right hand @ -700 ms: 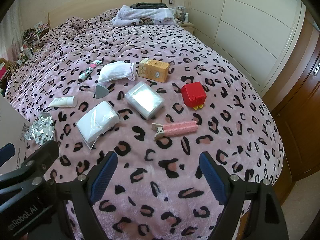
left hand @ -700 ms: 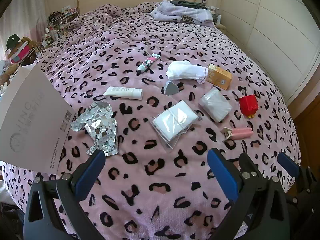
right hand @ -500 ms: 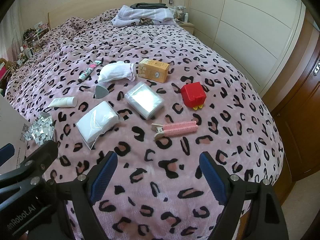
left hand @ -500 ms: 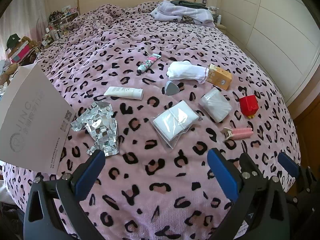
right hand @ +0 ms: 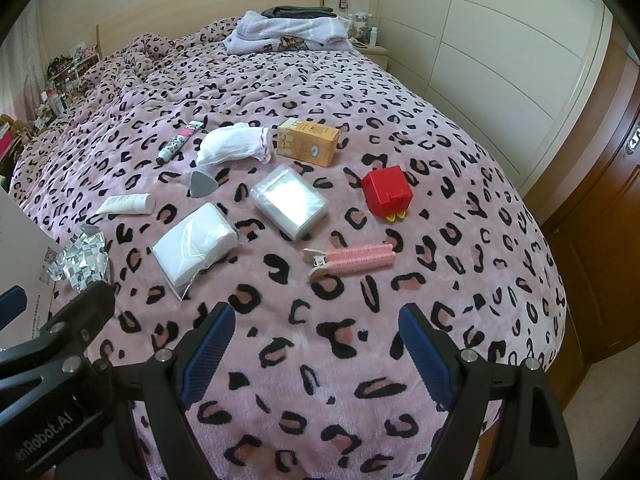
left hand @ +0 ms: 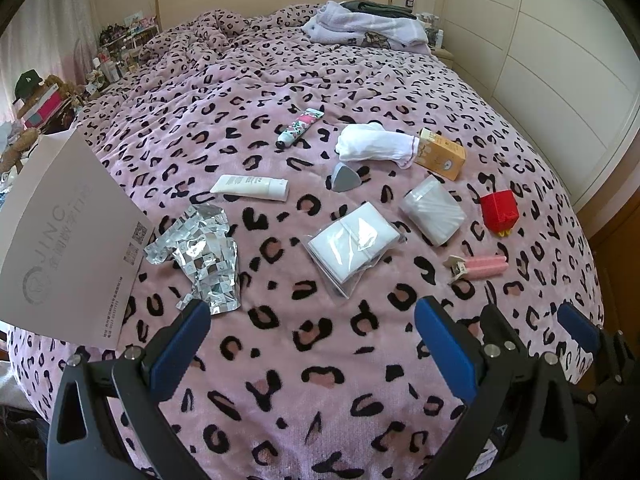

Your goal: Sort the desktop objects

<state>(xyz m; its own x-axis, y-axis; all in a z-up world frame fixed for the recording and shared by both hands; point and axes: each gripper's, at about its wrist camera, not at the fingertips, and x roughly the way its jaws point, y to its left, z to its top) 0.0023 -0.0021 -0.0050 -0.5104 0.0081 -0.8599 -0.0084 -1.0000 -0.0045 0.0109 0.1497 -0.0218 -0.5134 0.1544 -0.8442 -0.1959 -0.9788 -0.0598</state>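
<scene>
Small objects lie scattered on a pink leopard-print bed (left hand: pixel 304 92). There is crumpled foil (left hand: pixel 200 244), a white tube (left hand: pixel 250 187), a floral tube (left hand: pixel 300 127), a grey triangle (left hand: pixel 345 178), a white cloth (left hand: pixel 374 147), an orange box (left hand: pixel 440 153), a bagged white pack (left hand: pixel 352 240), a clear pouch (left hand: pixel 434 210), a red cube (right hand: pixel 387 191) and a pink clip (right hand: pixel 352 261). My left gripper (left hand: pixel 312 340) is open and empty above the bed's near edge. My right gripper (right hand: pixel 316 344) is open and empty, just short of the pink clip.
A white cardboard box flap (left hand: pixel 68 236) stands at the left edge of the bed. Folded clothes (left hand: pixel 364 28) lie at the headboard. White wardrobe doors (right hand: pixel 500 60) line the right side. Cluttered shelves (left hand: pixel 116 48) are at the far left.
</scene>
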